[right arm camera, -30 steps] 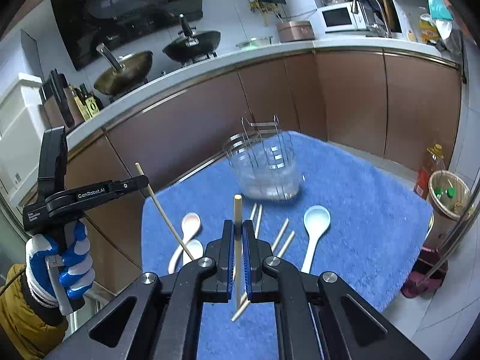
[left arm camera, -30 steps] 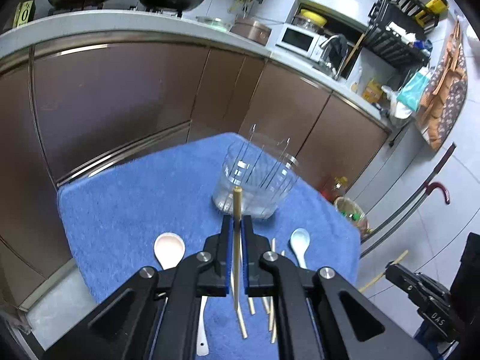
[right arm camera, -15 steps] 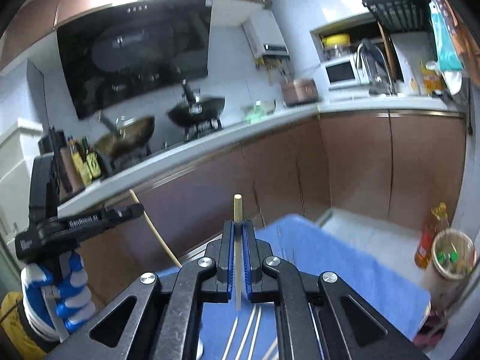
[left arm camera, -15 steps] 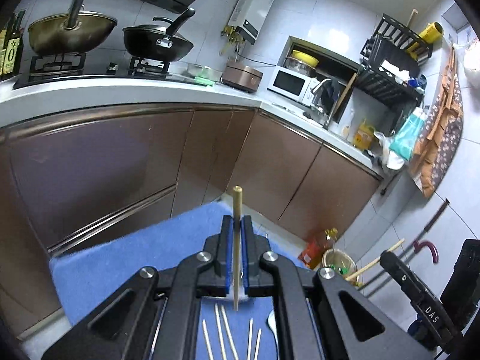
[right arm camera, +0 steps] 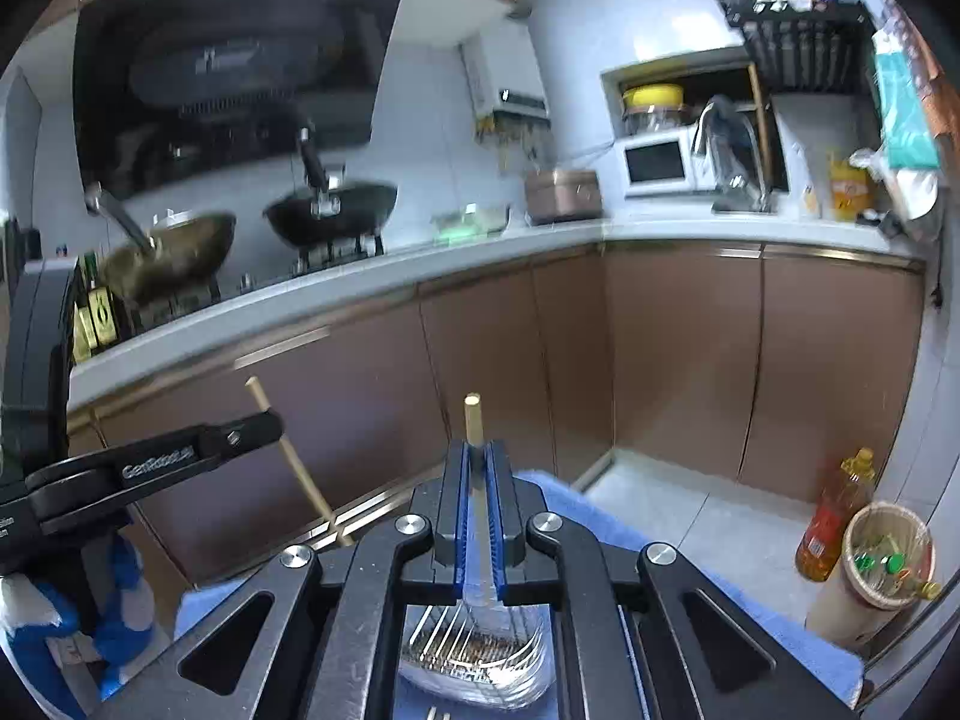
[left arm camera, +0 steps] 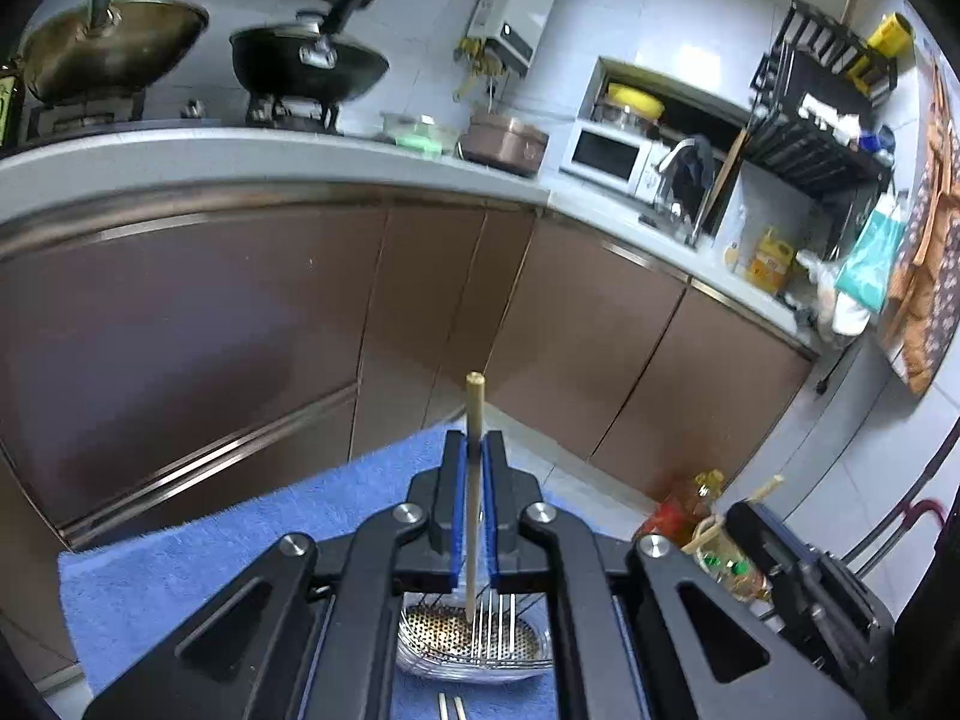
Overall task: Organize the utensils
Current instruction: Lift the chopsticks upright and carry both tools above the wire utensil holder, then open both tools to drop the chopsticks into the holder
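Two chopsticks poised over the drainer

The left hand-held gripper (left arm camera: 474, 510) is clamped on a chopstick (left arm camera: 473, 420), held upright, its lower tip hanging in the utensil holder (left arm camera: 474, 642) directly below on the blue-towelled table (left arm camera: 180, 564). The right hand-held gripper (right arm camera: 478, 516) pinches a second chopstick (right arm camera: 473, 417) the same way, above the same holder; neither looks clearly nearer.

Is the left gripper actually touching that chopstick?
Touching. The left wrist view shows the left gripper with blue pads pressed against both sides of the chopstick.
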Demonstrator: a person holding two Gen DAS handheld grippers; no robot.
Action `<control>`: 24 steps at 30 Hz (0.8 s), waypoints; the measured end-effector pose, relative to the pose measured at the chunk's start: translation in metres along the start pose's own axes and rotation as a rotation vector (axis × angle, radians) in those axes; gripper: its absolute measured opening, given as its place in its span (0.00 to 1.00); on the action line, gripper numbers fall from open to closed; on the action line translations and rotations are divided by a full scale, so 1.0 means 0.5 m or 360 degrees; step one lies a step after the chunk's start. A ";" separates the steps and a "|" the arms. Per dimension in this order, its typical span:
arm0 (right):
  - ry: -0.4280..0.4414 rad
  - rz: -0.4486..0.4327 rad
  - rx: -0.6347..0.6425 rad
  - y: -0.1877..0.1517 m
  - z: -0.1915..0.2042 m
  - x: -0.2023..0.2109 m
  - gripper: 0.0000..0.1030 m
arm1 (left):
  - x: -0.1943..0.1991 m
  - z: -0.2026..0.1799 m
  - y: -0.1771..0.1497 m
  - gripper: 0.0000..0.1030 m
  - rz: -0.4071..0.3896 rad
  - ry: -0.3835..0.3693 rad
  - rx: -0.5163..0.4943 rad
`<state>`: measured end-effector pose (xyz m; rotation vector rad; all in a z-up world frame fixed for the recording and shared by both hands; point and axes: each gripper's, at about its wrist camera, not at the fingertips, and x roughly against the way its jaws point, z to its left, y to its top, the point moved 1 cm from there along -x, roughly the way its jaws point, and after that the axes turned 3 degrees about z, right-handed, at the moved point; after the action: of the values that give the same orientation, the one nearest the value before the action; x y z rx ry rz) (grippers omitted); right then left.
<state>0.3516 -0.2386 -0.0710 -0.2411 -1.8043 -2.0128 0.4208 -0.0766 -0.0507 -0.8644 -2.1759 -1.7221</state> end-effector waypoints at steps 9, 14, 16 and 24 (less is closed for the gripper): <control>0.0018 0.0043 -0.0064 -0.060 -0.048 0.034 0.35 | 0.004 -0.002 -0.056 0.26 0.0037 0.0054 -0.0104; 0.0044 0.0009 -0.0135 -0.067 -0.067 0.110 0.35 | 0.071 -0.018 -0.083 0.28 0.0067 0.0051 -0.0173; 0.0075 0.0025 -0.0178 -0.081 -0.079 0.145 0.35 | 0.092 -0.024 -0.097 0.29 0.0134 0.0053 -0.0194; 0.0218 0.0204 -0.0232 -0.147 -0.094 0.216 0.35 | 0.131 -0.031 -0.203 0.29 0.0476 0.0018 -0.0183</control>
<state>0.2312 -0.3010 -0.1008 -0.2491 -1.5229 -2.0206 0.3074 -0.0849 -0.0940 -1.1398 -1.8415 -1.7072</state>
